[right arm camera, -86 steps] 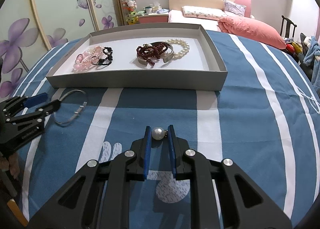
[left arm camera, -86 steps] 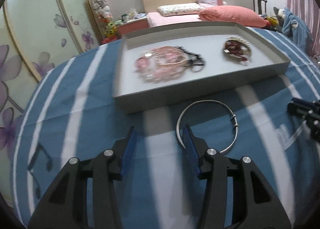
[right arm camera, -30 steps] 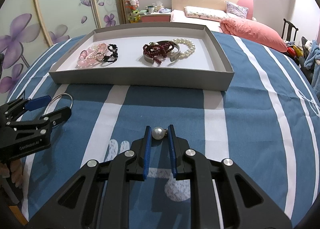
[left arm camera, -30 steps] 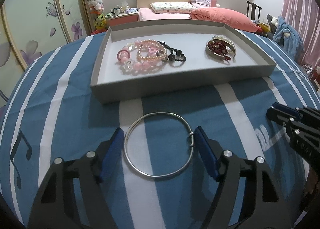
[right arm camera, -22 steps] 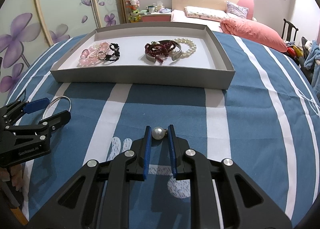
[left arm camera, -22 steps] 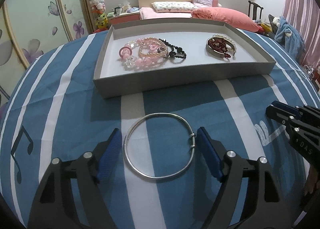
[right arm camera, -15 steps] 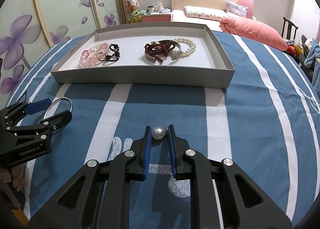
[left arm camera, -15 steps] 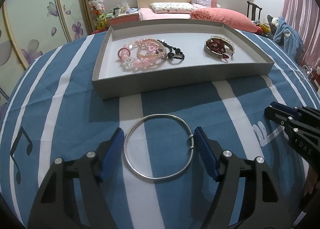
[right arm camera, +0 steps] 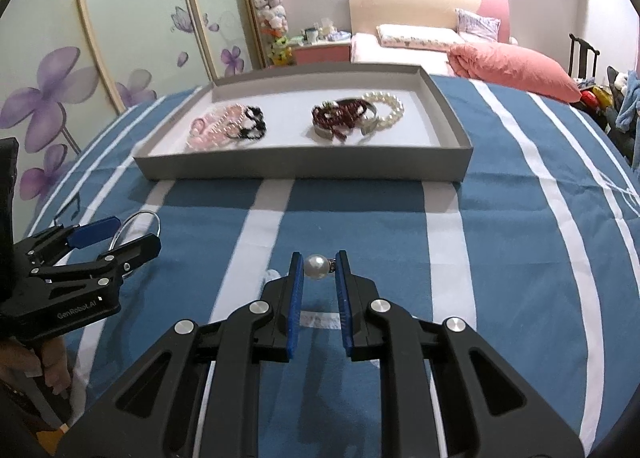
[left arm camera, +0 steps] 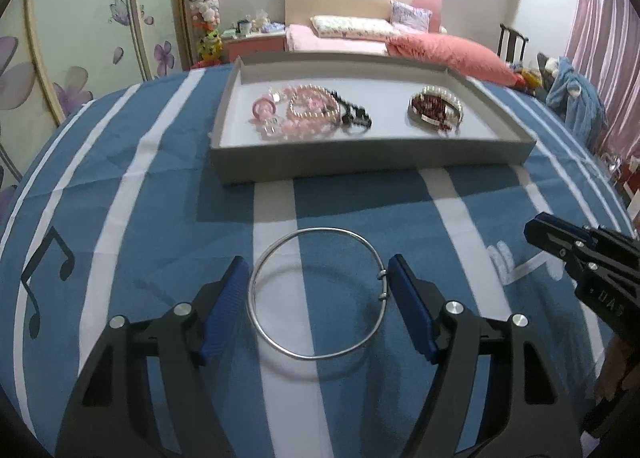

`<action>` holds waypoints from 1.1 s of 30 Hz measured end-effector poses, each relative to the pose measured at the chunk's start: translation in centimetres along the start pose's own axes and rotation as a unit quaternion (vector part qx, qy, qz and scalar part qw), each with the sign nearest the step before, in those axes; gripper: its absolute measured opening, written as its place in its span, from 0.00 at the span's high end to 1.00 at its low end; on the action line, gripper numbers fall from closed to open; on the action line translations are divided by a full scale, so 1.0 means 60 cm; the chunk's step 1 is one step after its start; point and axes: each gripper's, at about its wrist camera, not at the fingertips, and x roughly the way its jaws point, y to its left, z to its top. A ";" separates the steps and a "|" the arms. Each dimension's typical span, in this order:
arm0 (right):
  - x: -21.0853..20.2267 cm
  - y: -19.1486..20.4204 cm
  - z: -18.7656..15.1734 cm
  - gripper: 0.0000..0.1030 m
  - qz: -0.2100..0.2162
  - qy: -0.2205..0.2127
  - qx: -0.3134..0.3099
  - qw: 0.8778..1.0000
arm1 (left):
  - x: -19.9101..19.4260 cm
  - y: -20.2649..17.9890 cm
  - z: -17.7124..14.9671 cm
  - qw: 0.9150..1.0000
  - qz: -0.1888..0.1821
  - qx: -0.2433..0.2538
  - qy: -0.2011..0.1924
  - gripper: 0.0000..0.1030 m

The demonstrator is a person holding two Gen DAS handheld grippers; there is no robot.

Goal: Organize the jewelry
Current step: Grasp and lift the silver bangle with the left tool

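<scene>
two pieces remain outside the tray [left arm camera: 360,169]. my right hand-held gripper [right arm camera: 319,270] pinches a pearl [right arm camera: 316,266]; my left hand-held gripper [left arm camera: 316,290] brackets the silver bangle [left arm camera: 318,294], jaws wide, contact uncertain. next, i judge: secure the bangle, carry both to the tray.

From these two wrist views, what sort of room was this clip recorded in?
Most likely a home bedroom. A bed with pillows and a pink duvet stands at the back, flower-patterned wardrobe doors line the left wall, and a stack of plush toys fills the corner.

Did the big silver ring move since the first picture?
Yes. The silver bangle now sits between the left gripper fingers; earlier it lay off beside one finger.
</scene>
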 end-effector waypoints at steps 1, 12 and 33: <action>-0.005 0.002 0.001 0.84 0.001 -0.007 -0.001 1.000 | -0.009 0.001 0.000 1.000 0.000 -0.003 -0.010 0.32; -0.054 0.024 0.017 0.84 -0.001 -0.097 -0.009 0.995 | -0.089 -0.005 0.008 0.993 0.006 -0.009 -0.115 0.32; -0.120 0.039 0.063 0.84 -0.043 -0.253 -0.023 0.966 | -0.162 -0.040 0.038 0.969 0.022 0.008 -0.247 0.32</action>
